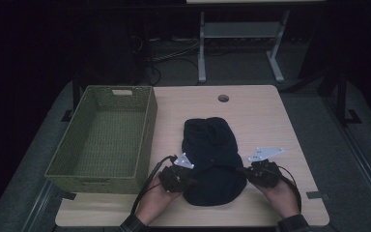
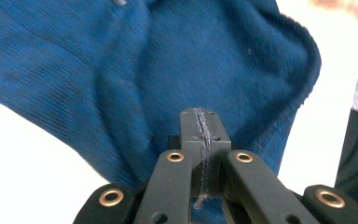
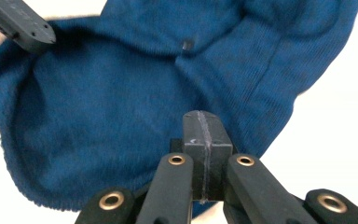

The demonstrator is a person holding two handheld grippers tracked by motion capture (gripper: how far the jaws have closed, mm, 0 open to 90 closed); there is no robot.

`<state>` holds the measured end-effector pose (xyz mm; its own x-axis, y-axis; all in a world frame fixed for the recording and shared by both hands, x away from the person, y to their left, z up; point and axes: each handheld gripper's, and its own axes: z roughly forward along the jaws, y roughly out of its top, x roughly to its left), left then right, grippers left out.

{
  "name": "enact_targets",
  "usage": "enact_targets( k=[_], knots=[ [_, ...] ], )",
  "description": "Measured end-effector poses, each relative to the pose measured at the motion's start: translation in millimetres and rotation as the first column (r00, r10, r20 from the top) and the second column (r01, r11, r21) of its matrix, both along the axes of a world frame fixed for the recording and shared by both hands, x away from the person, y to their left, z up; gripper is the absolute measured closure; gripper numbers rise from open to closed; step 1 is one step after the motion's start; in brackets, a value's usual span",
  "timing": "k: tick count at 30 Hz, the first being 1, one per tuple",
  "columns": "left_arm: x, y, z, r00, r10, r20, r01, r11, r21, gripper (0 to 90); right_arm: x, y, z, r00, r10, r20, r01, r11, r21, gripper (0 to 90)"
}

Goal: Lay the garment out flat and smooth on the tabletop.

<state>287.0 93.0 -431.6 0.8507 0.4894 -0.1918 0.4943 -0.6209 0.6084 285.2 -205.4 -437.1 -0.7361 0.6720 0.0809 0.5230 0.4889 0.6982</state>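
A dark blue knitted garment lies in the middle of the table. My left gripper is at its lower left edge, held in a hand. In the left gripper view the left gripper has its jaws pressed together, and the blue garment gathers in folds toward its tips. At the lower right edge my right gripper mirrors it. In the right gripper view the right gripper is shut the same way on the garment. The left gripper's black jaw shows at the garment's far edge.
A green woven basket stands on the left of the wooden table, close to the garment. A round cable hole sits near the far edge. Beyond the table stand a white-legged desk frame and loose cables on the floor.
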Motion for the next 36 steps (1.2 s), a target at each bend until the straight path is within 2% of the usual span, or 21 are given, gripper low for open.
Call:
enact_targets(
  k=[5, 8, 11, 14, 15, 18, 21, 23, 24, 26, 27, 30, 33, 36],
  knots=[
    [21.8, 6.2, 12.3, 0.9965, 0.074, 0.039, -0.073, 0.9968, -0.031, 89.6, 17.9, -1.0, 8.8, 0.9994, -0.014, 0.031, 0.014, 1.000, 0.002, 89.9],
    [39.6, 7.4, 12.6, 0.9900, 0.129, 0.058, -0.127, 0.9915, -0.025, 89.6, 36.1, -0.1, 6.3, 0.9993, -0.028, 0.023, 0.028, 1.000, -0.005, 89.9],
    [56.6, 6.7, 10.8, 0.9796, 0.184, 0.081, -0.184, 0.9829, -0.005, 89.6, 53.8, 0.6, 2.3, 0.9992, -0.039, 0.010, 0.039, 0.999, 0.003, 89.9],
    [73.5, 8.5, 8.0, 0.9637, 0.245, 0.107, -0.248, 0.9688, 0.013, 89.6, 67.6, 2.0, -1.2, 0.9988, -0.048, 0.008, 0.048, 0.999, 0.020, 89.9],
    [78.7, 9.2, 6.8, 0.9574, 0.265, 0.115, -0.269, 0.9630, 0.019, 89.6, 72.2, 3.3, -3.0, 0.9989, -0.046, -0.012, 0.046, 0.999, 0.009, 89.9],
    [92.0, 9.0, 0.1, 0.9460, 0.305, 0.109, -0.309, 0.9508, 0.021, 89.7, 82.2, 7.7, -7.9, 0.9991, -0.039, -0.016, 0.039, 0.999, -0.009, 89.9],
    [100.9, 3.2, -11.1, 0.9452, 0.309, 0.105, -0.315, 0.9478, 0.048, 89.6, 87.9, 9.7, -12.6, 0.9990, -0.044, -0.011, 0.044, 0.999, -0.025, 89.9],
    [105.0, -1.3, -19.6, 0.9442, 0.311, 0.109, -0.320, 0.9439, 0.081, 89.6, 90.8, 9.3, -18.8, 0.9983, -0.050, -0.030, 0.048, 0.998, -0.047, 90.0],
    [106.8, -1.9, -22.8, 0.9463, 0.306, 0.104, -0.315, 0.9447, 0.090, 89.7, 91.3, 9.1, -21.0, 0.9980, -0.051, -0.038, 0.049, 0.998, -0.051, 89.9],
    [107.4, -2.6, -24.4, 0.9448, 0.311, 0.102, -0.320, 0.9441, 0.079, 89.8, 91.5, 8.4, -25.6, 0.9977, -0.046, -0.050, 0.043, 0.997, -0.067, 90.0],
    [107.5, -2.8, -24.2, 0.9452, 0.310, 0.102, -0.319, 0.9442, 0.083, 89.8, 90.4, 7.8, -26.3, 0.9973, -0.052, -0.052, 0.049, 0.997, -0.056, 90.0],
    [106.4, -3.7, -23.9, 0.9507, 0.289, 0.112, -0.300, 0.9490, 0.096, 89.8, 86.7, 6.1, -26.1, 0.9971, -0.047, -0.061, 0.044, 0.997, -0.056, 90.0],
    [102.0, -5.4, -23.1, 0.9593, 0.258, 0.115, -0.271, 0.9562, 0.112, 89.9, 79.9, 5.8, -25.7, 0.9975, -0.040, -0.058, 0.036, 0.997, -0.065, 90.0],
    [95.2, -6.6, -22.8, 0.9673, 0.232, 0.103, -0.243, 0.9639, 0.109, 89.8, 69.8, 4.1, -25.7, 0.9973, -0.037, -0.063, 0.033, 0.998, -0.062, 90.0]
  ],
)
